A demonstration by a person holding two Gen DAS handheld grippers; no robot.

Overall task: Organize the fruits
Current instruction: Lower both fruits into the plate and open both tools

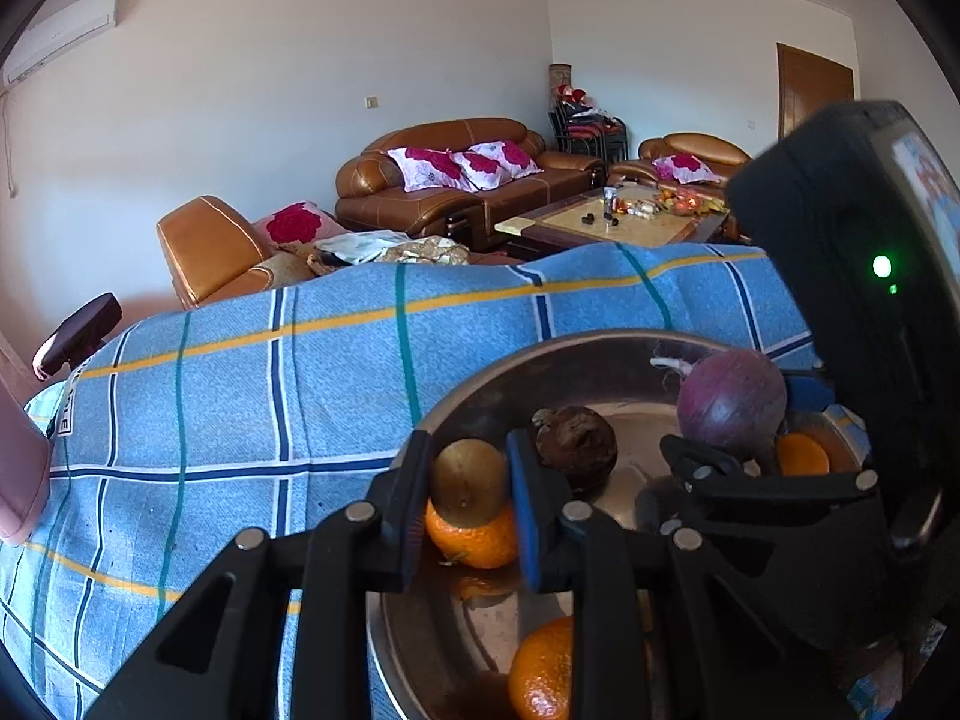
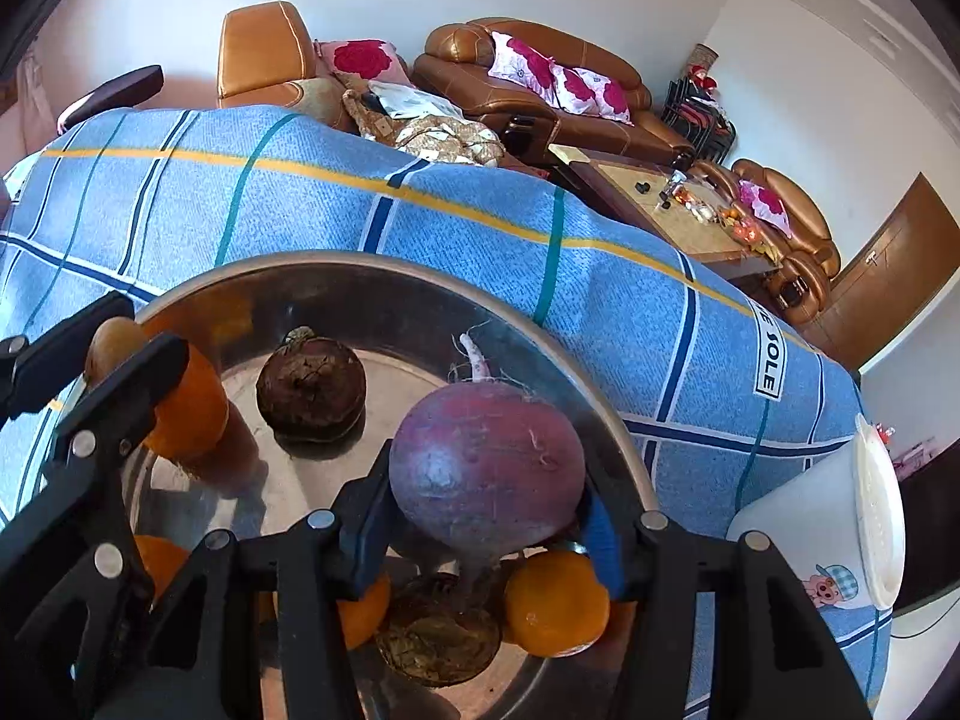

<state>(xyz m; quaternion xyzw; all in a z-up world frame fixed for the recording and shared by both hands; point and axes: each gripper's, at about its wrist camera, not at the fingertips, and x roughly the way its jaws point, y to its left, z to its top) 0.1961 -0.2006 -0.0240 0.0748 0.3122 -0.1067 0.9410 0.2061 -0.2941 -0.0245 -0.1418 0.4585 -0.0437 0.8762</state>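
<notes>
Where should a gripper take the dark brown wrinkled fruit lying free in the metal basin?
Across the widest middle of the brown fruit, coming from above: it is round, sits alone on bare basin floor, with open space either side for the fingers.

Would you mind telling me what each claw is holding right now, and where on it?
The left claw grips a small brownish-yellow fruit across its sides. The right claw grips a purple round vegetable across its widest part, above the metal bowl.
</notes>
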